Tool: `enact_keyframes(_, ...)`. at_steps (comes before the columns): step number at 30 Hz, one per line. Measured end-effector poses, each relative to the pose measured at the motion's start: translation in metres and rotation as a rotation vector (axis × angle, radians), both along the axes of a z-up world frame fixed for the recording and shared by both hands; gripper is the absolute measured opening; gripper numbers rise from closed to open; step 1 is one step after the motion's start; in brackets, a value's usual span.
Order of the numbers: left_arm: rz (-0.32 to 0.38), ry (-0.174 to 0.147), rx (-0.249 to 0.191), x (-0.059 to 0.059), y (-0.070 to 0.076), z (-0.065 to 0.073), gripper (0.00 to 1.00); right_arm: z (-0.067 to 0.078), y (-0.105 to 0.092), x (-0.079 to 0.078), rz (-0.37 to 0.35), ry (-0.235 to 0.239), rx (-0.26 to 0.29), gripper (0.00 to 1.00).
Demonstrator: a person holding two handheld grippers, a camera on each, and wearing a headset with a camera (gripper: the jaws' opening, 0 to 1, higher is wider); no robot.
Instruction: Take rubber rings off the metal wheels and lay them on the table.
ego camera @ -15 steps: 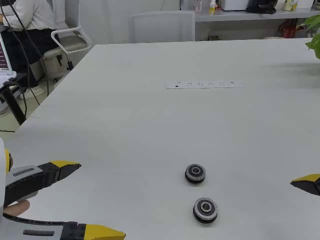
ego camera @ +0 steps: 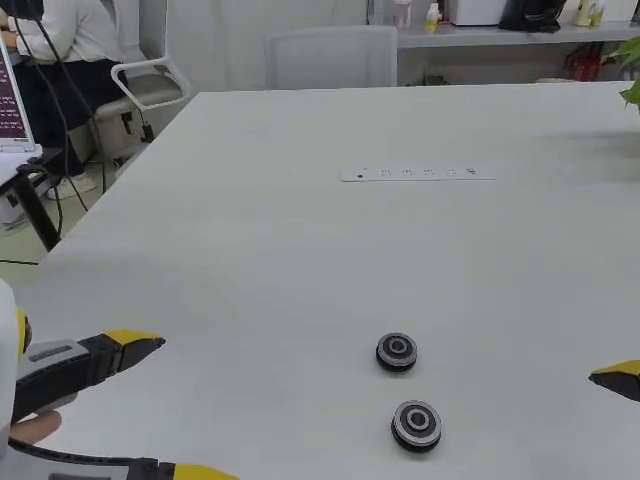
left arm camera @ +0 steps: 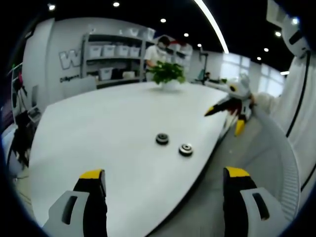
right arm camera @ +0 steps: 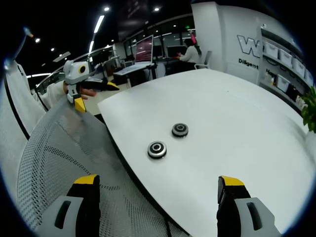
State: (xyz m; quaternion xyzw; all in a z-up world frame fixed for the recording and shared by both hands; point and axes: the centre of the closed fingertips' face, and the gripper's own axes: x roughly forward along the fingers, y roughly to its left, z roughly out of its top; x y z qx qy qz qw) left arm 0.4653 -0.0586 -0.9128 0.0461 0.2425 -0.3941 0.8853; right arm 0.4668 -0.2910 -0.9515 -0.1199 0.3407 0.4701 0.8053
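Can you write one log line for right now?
left gripper: open, empty | right gripper: open, empty | near wheel, far wheel: flat on table, untouched | rubber rings: both on wheels

On the table point(ego camera: 300, 250), the near wheel point(ego camera: 415, 424) and the far wheel point(ego camera: 397, 352) lay just apart, between the left gripper point(left arm camera: 164, 173) and the right gripper point(right arm camera: 159, 179), closer to the latter; a socket strip point(ego camera: 417, 173) lay well beyond both.

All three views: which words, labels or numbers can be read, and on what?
"W": big letter on the wall, further letters hidden.
"Diligen": smaller line under it, the rest hidden.
Marks on the power strip on the table: too small to read.
Text on the monitor screen: blurred.
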Motion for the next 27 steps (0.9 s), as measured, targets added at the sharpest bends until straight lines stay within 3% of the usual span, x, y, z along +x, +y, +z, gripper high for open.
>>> enact_keyframes(15, -0.021, 0.017, -0.005, -0.0038, -0.0024, -0.0018, 1.0, 0.0024, -0.0035, -0.0028, -0.033, -0.009, 0.01, 0.94)
enact_keyframes(27, -0.061, 0.003, -0.001, -0.007, -0.0042, 0.0028, 1.0, 0.0071, -0.0088, -0.0062, -0.082, -0.029, 0.008, 0.93)
